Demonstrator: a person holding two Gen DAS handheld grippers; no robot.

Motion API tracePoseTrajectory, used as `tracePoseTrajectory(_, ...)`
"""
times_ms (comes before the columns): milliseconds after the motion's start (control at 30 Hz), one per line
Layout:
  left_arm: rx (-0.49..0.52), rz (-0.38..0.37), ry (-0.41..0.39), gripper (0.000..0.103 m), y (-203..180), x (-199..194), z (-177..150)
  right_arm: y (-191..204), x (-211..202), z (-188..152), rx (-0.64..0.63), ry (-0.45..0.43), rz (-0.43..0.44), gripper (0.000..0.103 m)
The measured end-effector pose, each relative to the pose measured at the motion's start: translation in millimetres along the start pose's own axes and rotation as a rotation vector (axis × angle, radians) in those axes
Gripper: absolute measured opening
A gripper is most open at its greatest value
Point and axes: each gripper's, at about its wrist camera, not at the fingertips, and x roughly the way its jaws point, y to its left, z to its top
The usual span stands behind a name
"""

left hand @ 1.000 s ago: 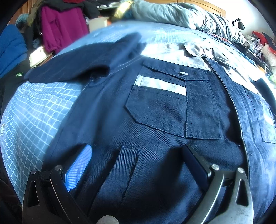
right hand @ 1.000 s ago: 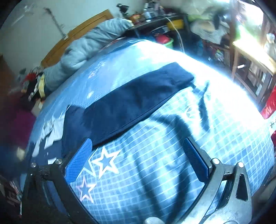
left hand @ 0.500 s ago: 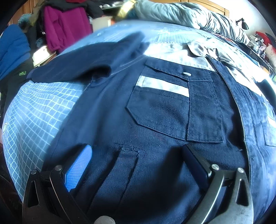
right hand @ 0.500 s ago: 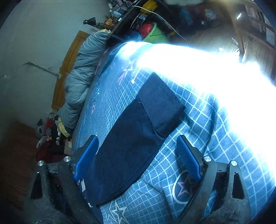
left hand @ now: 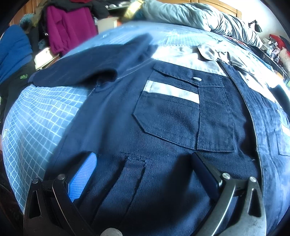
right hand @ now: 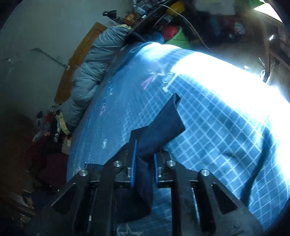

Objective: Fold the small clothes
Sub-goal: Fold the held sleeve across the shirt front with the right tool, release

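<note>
A navy jacket [left hand: 163, 127] of heavy twill lay spread flat on a bed sheet [left hand: 36, 118] printed with a white grid on blue. Its chest pocket [left hand: 183, 116] was a pointed patch with a flap, a metal snap [left hand: 197, 78] and a pale reflective stripe [left hand: 172, 91] across it. A placket [left hand: 252, 112] ran down the right side, and the grey collar [left hand: 208, 51] lay at the far end. The left sleeve [left hand: 87, 67] stretched out to the far left, its cloth softly rumpled near the armhole.

The left gripper [left hand: 143, 172] hovered low over the jacket's near part, its jaws wide apart around a narrow stitched tab [left hand: 134, 174]; the blue ribbed pad [left hand: 81, 177] on one finger showed, and nothing was between them.

The right gripper [right hand: 145, 159] was clamped on the right sleeve [right hand: 161, 127], the navy cloth bunched and pinched between its two blue pads [right hand: 133, 163]. The cuff end stood up beyond the fingers in a stiff folded wedge, lifted off the sheet, while the rest hung down toward the near side.

A grey quilted duvet [left hand: 199, 16] lay bunched along the far edge of the bed. A magenta garment [left hand: 68, 29] hung at the far left. Bright sunlight washed out the sheet on the right in the right wrist view.
</note>
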Motion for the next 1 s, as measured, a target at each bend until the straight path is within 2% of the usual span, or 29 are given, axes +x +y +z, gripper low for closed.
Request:
tracePoseTrajectory(133, -0.003, -0.005, -0.002, 0.103, 0.6, -1.6, -1.3, 124.6, -1.9, -17.4, -0.160, -0.003, 0.192, 0.011)
tracePoseTrajectory(233, -0.010, -0.017, -0.005, 0.103, 2.3, -3.1, -2.4, 237.9, 16.6, -53.8, -0.295, 0.046, 0.335, 0.011)
tracePoseTrajectory(367, -0.016, -0.039, -0.012, 0.103, 5.3, -5.5, -4.7, 362.0, 71.2, -128.3, -0.396, 0.176, 0.495, 0.010)
tracePoseTrajectory(500, -0.016, -0.057, -0.016, 0.103, 7.4, -7.1, -6.1, 438.4, 146.7, -225.5, -0.486, 0.331, 0.528, 0.013)
tracePoseTrajectory(567, -0.016, -0.066, -0.019, 0.103, 8.3, -8.3, -7.1, 455.0, 188.9, -270.8, -0.498, 0.428, 0.522, 0.017)
tracePoseTrajectory(633, -0.015, -0.073, -0.021, 0.103, 9.6, -9.3, -8.0, 461.3, 224.8, -315.6, -0.510, 0.543, 0.476, 0.029)
tracePoseTrajectory(700, -0.016, -0.081, -0.023, 0.103, 11.0, -10.6, -8.4, 460.8, 235.0, -344.5, -0.520, 0.599, 0.439, 0.034)
tracePoseTrajectory(733, -0.017, -0.086, -0.023, 0.103, 11.6, -10.9, -8.6, 458.5, 231.9, -353.1, -0.517, 0.613, 0.450, 0.034)
tracePoseTrajectory(800, -0.020, -0.096, -0.024, 0.103, 12.6, -11.5, -8.9, 447.5, 213.3, -356.5, -0.523, 0.607, 0.470, 0.042)
tracePoseTrajectory(867, -0.027, -0.108, -0.026, 0.103, 14.7, -12.6, -9.8, 419.8, 186.9, -346.0, -0.534, 0.567, 0.464, 0.048)
tracePoseTrajectory(933, -0.033, -0.118, -0.027, 0.103, 17.1, -13.6, -10.6, 387.4, 160.8, -330.0, -0.551, 0.493, 0.387, 0.053)
tracePoseTrajectory(1000, -0.033, -0.120, -0.027, 0.103, 18.2, -14.7, -11.4, 345.4, 139.8, -306.5, -0.538, 0.412, 0.273, 0.056)
